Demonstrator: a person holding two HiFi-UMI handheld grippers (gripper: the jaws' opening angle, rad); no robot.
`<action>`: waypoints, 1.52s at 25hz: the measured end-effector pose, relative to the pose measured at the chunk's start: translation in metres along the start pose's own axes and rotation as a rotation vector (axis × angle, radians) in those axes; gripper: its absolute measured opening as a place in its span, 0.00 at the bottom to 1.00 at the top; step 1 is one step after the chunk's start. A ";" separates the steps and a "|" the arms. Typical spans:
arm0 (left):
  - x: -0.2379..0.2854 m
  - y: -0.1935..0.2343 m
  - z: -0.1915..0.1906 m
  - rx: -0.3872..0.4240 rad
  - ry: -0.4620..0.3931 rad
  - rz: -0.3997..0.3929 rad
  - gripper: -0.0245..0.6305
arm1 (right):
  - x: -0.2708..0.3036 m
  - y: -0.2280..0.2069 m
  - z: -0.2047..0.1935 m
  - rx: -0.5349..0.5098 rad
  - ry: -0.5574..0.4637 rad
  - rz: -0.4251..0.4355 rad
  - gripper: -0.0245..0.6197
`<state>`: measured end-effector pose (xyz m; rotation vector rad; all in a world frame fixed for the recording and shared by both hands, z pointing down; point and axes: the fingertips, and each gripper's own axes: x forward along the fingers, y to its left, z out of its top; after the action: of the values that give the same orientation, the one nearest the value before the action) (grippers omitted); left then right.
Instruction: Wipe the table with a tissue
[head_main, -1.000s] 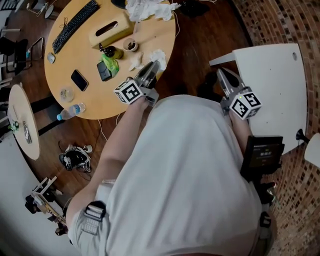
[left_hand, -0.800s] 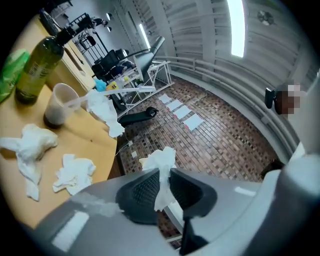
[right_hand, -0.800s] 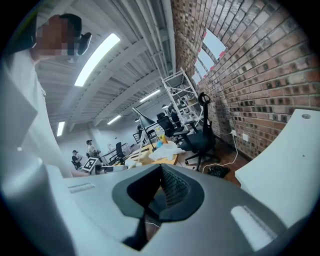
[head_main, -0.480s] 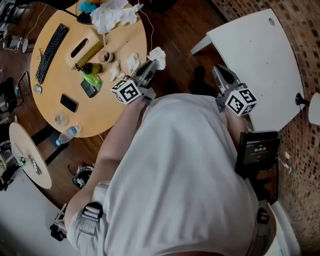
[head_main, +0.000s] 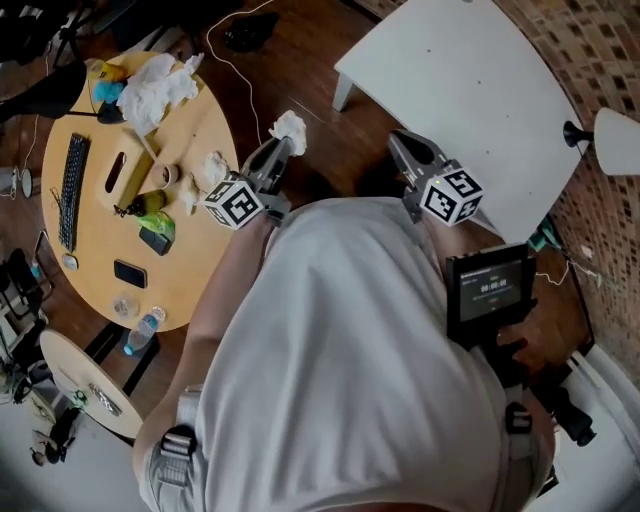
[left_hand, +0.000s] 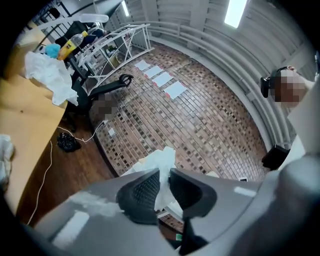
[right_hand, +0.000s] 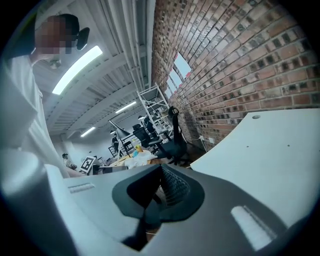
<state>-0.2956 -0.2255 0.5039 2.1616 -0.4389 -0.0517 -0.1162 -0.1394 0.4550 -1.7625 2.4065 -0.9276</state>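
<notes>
My left gripper (head_main: 280, 148) is shut on a crumpled white tissue (head_main: 290, 128), which sticks out past its tip over the dark wooden floor. In the left gripper view the tissue (left_hand: 162, 159) is pinched between the two dark ribbed pads of the left gripper (left_hand: 164, 180). My right gripper (head_main: 397, 140) is shut with nothing in it and points at the near edge of the white table (head_main: 470, 80). In the right gripper view the pads of the right gripper (right_hand: 161, 172) meet, and the white table (right_hand: 265, 150) spreads to the right below a brick wall.
A round wooden table (head_main: 190, 260) at the left carries a keyboard (head_main: 72, 190), a phone (head_main: 130, 273), a heap of used tissues (head_main: 160, 80) and a water bottle (head_main: 143, 330). A small round table (head_main: 85, 385) stands lower left. A cable (head_main: 225, 30) lies on the floor.
The person has turned from the wooden table toward the white table. Both grippers swung along, the left one still gripping the tissue, now off the wooden table's edge.
</notes>
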 end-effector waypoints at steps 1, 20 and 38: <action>0.008 -0.003 -0.002 0.003 0.016 -0.005 0.14 | -0.004 -0.006 0.001 0.008 -0.008 -0.010 0.05; 0.192 -0.074 -0.041 0.104 0.249 -0.067 0.14 | -0.108 -0.136 0.050 0.065 -0.155 -0.179 0.05; 0.321 -0.137 -0.096 0.326 0.489 -0.104 0.14 | -0.194 -0.234 0.067 0.167 -0.324 -0.255 0.05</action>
<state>0.0639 -0.1841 0.4916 2.4099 -0.0518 0.5124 0.1799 -0.0431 0.4469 -2.0057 1.8875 -0.7609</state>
